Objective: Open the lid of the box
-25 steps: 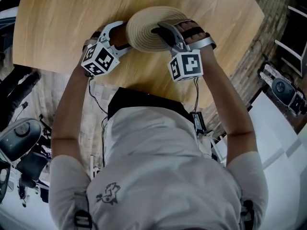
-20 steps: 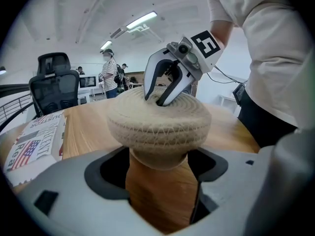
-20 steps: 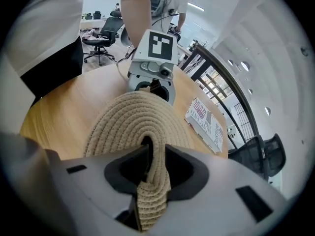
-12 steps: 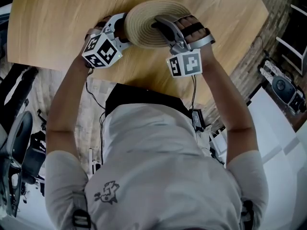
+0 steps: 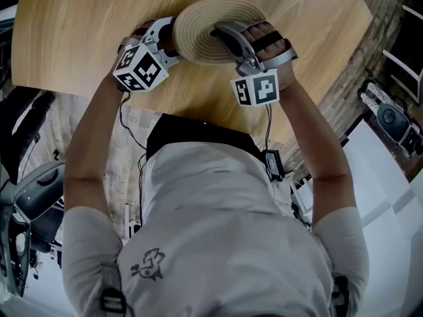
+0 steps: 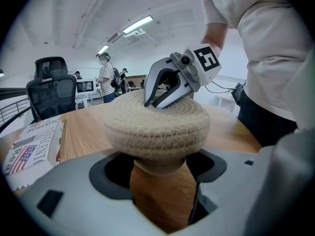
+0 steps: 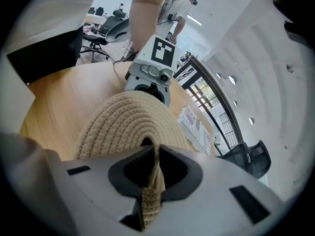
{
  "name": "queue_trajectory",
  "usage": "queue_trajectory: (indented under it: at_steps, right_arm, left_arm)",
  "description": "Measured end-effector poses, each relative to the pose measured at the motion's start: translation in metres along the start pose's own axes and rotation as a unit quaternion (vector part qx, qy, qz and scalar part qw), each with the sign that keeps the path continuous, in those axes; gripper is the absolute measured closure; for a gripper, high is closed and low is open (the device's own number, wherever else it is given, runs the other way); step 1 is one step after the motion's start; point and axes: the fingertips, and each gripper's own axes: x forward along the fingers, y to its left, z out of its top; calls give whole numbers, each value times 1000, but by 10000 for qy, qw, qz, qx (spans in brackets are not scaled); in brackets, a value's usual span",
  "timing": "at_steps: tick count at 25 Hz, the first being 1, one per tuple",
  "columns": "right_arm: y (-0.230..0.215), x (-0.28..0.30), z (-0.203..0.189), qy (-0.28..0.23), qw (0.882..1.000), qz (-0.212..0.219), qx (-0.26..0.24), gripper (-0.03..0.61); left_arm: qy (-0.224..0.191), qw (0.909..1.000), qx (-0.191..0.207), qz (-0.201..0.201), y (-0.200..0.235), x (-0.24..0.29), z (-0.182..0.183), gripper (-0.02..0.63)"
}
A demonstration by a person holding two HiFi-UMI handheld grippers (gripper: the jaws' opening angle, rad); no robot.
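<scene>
The box (image 6: 160, 168) is a small round one of coiled rope. It is judged light, soft and a little yielding, with a rough weave that should not slip. Its narrow body is stood on the surface (image 5: 99, 25) between the jaws of the left tongs (image 6: 160, 195), which are spread wide and closing in, with no firm press on it to be seen. The lid (image 6: 155, 127), wider than the body and overhanging it, is seated on top. It is best taken by the rope tab (image 7: 150, 205) at its middle, which is pinched between the closing jaws of the right tongs (image 7: 156, 173). So soft a tab may be stretched before the lid is lifted. The seam between lid and body is hidden under the overhang, and the inside cannot be seen.
</scene>
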Motion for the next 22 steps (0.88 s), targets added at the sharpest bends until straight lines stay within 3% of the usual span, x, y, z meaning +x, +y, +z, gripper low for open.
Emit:
queue_trajectory:
  at_steps: [4, 15, 22]
  right_arm:
    - [-6, -6, 2, 7, 9998, -114, 177, 543]
    - [-33, -43, -13, 265, 9893, -738, 1232, 543]
    - [-31, -55, -18, 206, 9826, -892, 1617, 543]
  left_arm:
    - [-14, 10000, 29, 15, 0, 0, 1, 284]
    - [47, 10000, -50, -1, -2, 1, -4, 281]
    - [339, 9979, -225, 512, 1, -16, -22, 279]
